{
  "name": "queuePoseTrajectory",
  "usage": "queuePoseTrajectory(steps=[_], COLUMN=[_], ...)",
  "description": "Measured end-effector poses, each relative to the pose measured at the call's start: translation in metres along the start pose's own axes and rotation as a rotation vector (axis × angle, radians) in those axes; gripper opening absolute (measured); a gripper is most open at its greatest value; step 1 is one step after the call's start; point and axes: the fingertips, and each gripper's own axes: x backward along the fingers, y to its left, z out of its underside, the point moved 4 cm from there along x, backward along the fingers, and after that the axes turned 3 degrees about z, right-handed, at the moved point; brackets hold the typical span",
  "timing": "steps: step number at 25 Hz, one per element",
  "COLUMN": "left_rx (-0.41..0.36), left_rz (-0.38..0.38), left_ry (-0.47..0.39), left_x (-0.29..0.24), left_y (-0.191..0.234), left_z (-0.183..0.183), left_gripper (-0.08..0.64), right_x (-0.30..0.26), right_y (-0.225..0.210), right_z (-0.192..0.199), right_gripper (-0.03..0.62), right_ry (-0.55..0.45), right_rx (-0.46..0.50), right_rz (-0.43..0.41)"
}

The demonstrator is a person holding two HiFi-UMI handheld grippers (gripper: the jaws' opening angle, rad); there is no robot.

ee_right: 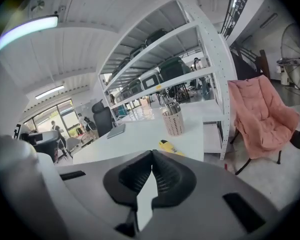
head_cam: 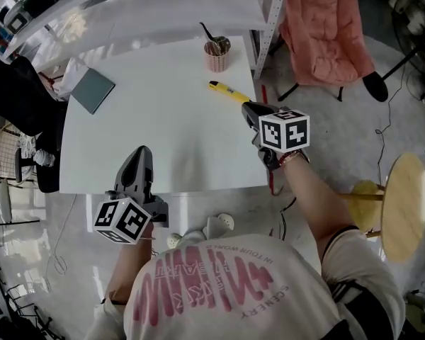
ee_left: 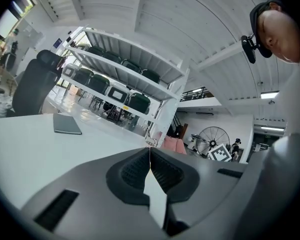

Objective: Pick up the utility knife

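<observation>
White table [head_cam: 163,119]: pink mesh pen cup [head_cam: 216,57] at 1 o'clock, grey notebook [head_cam: 92,89] flat at 10 o'clock. Off-table: pink chair [head_cam: 326,27] at 2 o'clock, round wooden stool [head_cam: 404,207] at 4 o'clock.

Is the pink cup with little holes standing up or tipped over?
Standing up. The pink perforated cup sits upright on the white table, with its open top facing up.
</observation>
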Motion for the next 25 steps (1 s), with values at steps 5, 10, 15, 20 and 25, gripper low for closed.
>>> queuePoseTrajectory(steps=[5, 10, 15, 20, 25], left_rx=[0.020, 0.036, 0.048, 0.072, 0.049], left_rz=[-0.077, -0.127, -0.158, -0.179, -0.205], left_ry=[0.027, 0.035, 0.050, 0.058, 0.065], left_x=[0.012, 0.019, 0.022, 0.025, 0.027], left_y=[0.023, 0.040, 0.048, 0.057, 0.069], left_z=[0.011, 0.016, 0.023, 0.024, 0.016], left_gripper=[0.025, 0.025, 0.025, 0.025, 0.025], right_x=[-0.035, -0.061, -0.084, -0.104, -0.127], right_y=[-0.017, -0.028, -0.042, -0.049, -0.051], right_z=[0.011, 0.006, -0.002, -0.012, -0.007], right_gripper=[0.014, 0.014, 0.015, 0.111, 0.223], right_ry=[0.107, 0.156, 0.173, 0.193, 0.268], right_rx=[0.045, 0.080, 0.119, 0.121, 0.195], right_rz=[0.003, 0.006, 0.022, -0.007, -0.010])
